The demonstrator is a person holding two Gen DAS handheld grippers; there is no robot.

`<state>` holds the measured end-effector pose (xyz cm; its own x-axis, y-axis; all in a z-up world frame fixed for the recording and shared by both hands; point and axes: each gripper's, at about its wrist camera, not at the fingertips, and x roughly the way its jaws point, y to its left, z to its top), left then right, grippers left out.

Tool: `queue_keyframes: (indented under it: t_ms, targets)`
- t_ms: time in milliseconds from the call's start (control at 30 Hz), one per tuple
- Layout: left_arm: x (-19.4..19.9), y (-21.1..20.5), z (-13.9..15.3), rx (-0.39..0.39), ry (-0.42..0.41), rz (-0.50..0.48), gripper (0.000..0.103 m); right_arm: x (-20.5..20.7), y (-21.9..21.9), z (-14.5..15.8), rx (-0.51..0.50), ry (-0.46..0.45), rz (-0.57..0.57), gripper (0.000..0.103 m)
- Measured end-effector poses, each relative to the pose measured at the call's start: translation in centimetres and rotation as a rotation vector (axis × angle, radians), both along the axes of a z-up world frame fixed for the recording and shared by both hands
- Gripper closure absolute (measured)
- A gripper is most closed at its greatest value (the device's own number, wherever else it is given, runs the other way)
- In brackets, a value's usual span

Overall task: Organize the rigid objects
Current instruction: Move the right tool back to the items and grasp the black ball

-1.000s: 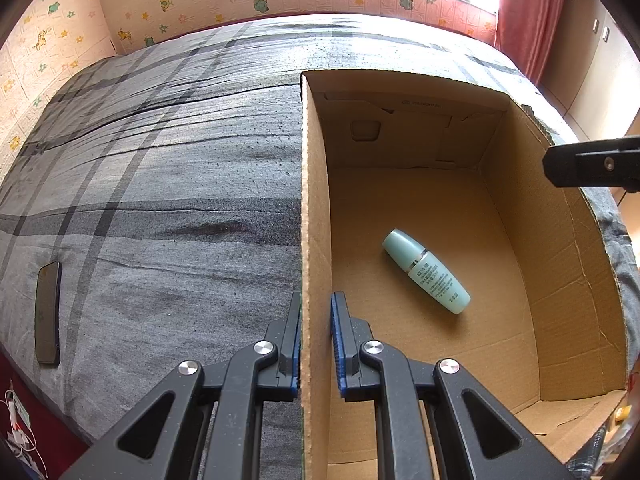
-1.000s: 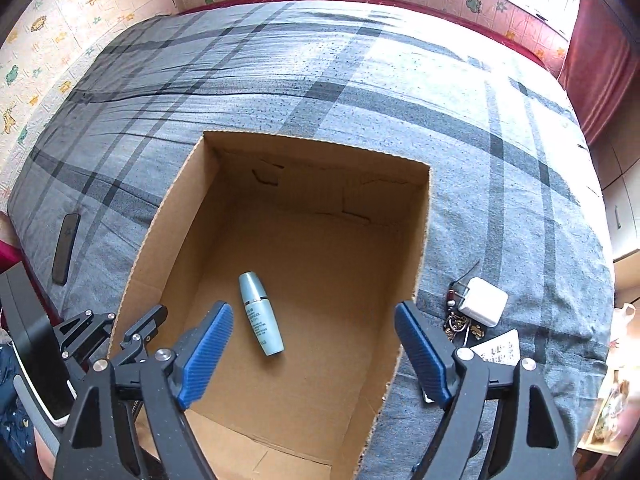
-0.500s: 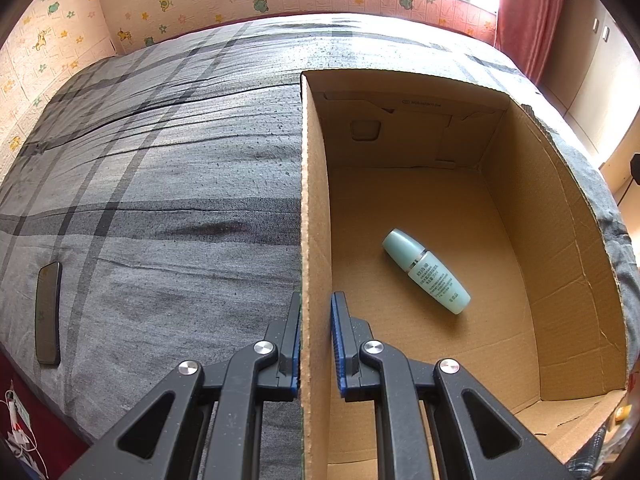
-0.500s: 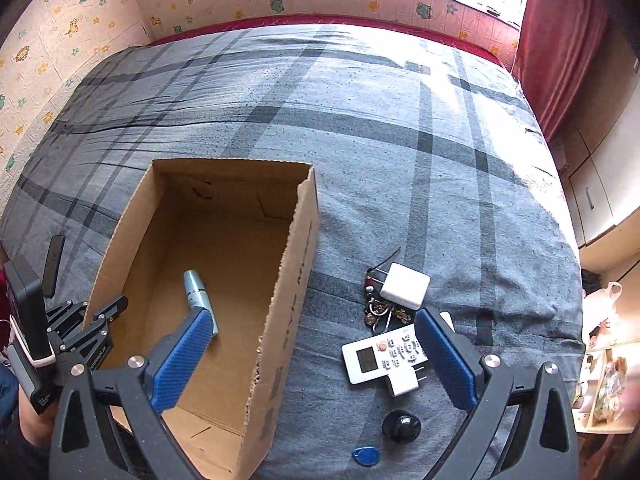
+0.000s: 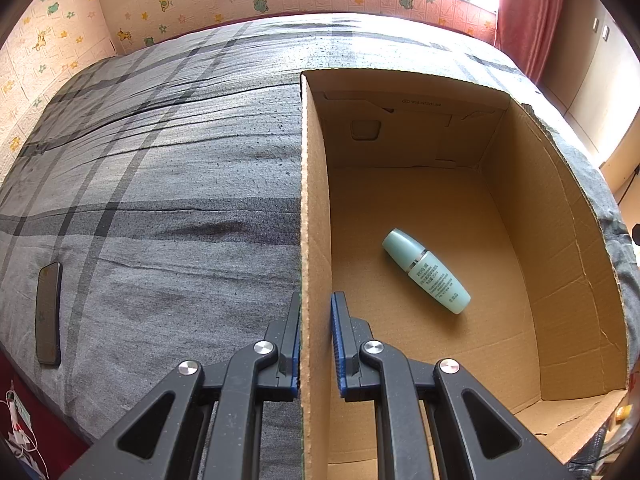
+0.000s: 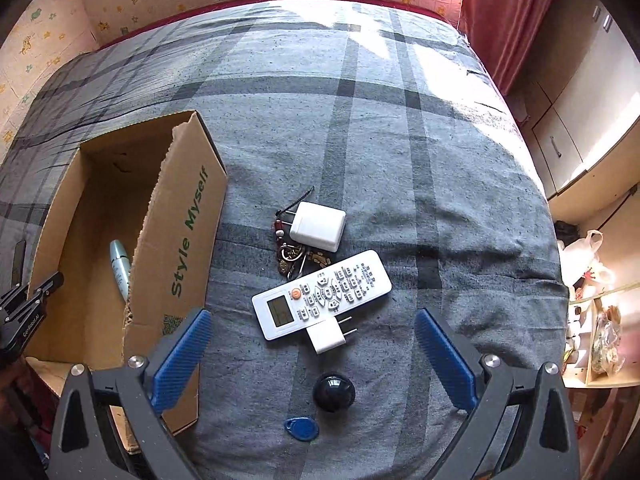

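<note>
Clearly, the biggest thing we deal with is the cardboard box (image 5: 520, 240), open-topped on the bed (image 6: 400, 128); our left gripper (image 5: 316, 340) is clamped on its left wall, one jaw outside and one inside, which we judge steadies a light, flexible carton that would otherwise slide on the cloth. Inside, on the box floor, a pale green bottle (image 5: 426, 271) lies on its side.

Our right gripper (image 6: 312, 356) hangs with jaws spread wide and nothing between them, above the loose items just right of the box. Largest of these is the white remote control (image 6: 322, 294): light, stiff, smooth plastic, best pinched across its narrow width near the middle. Beyond it sits a white charger block (image 6: 318, 226), rigid and slick, resting partly on a bunch of keys (image 6: 292, 258) that would dangle and shift if lifted. Touching the remote's near edge is a small white plug adapter (image 6: 326, 336); we would take its flat sides, not the prongs. Nearer us lie a dark round ball-like object (image 6: 334, 386), likely to roll or squirt from the pads, and a thin blue key fob (image 6: 302, 428), hard to get under on soft fabric.
</note>
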<state>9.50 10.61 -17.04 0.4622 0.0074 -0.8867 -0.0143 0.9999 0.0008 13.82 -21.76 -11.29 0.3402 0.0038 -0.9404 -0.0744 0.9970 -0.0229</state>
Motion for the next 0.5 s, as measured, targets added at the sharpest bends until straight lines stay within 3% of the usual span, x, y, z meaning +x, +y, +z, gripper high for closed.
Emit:
queue_keyframes:
  t_ms: [500]
  targets:
    - [0.0, 0.0, 0.0, 0.002, 0.001, -0.001, 0.090, -2.6, -3.0, -7.3, 0.024, 0.103, -0.100, 0.000]
